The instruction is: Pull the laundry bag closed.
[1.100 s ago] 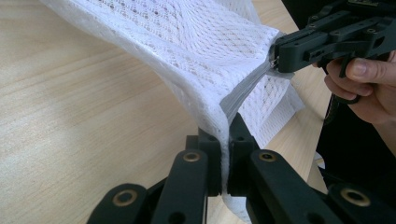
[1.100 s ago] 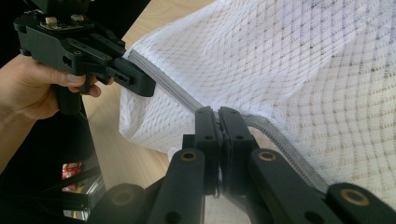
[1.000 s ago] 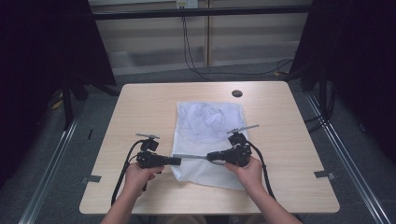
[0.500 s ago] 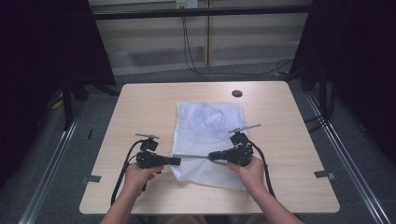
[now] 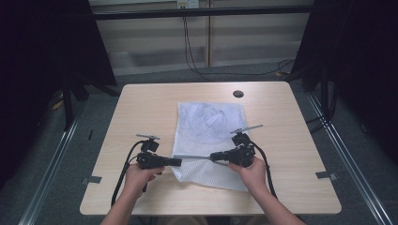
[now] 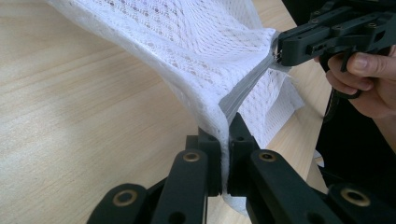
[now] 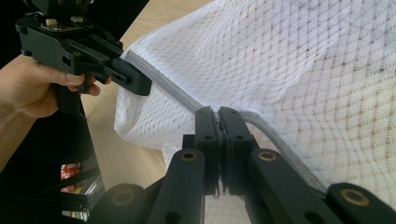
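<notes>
You have both jaws clamped on the grey zipper edge (image 5: 195, 157) of the white mesh bag (image 5: 209, 126) on the bench (image 5: 141, 103) — left hand-held gripper (image 5: 177, 162), right hand-held gripper (image 5: 213, 155). It looks pulled taut; next, probably slide the zipper — hold one end firm.

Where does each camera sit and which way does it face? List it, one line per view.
High view: above the person's side, facing forward and down on the table; both forearms enter from below.
Left gripper view: rides the left gripper, looking along its jaws, shut on the mesh bag.
Right gripper view: rides the right gripper, jaws shut on the bag's grey edge.
Shared: both gripper views show the bag and the opposite gripper, hand-held.
</notes>
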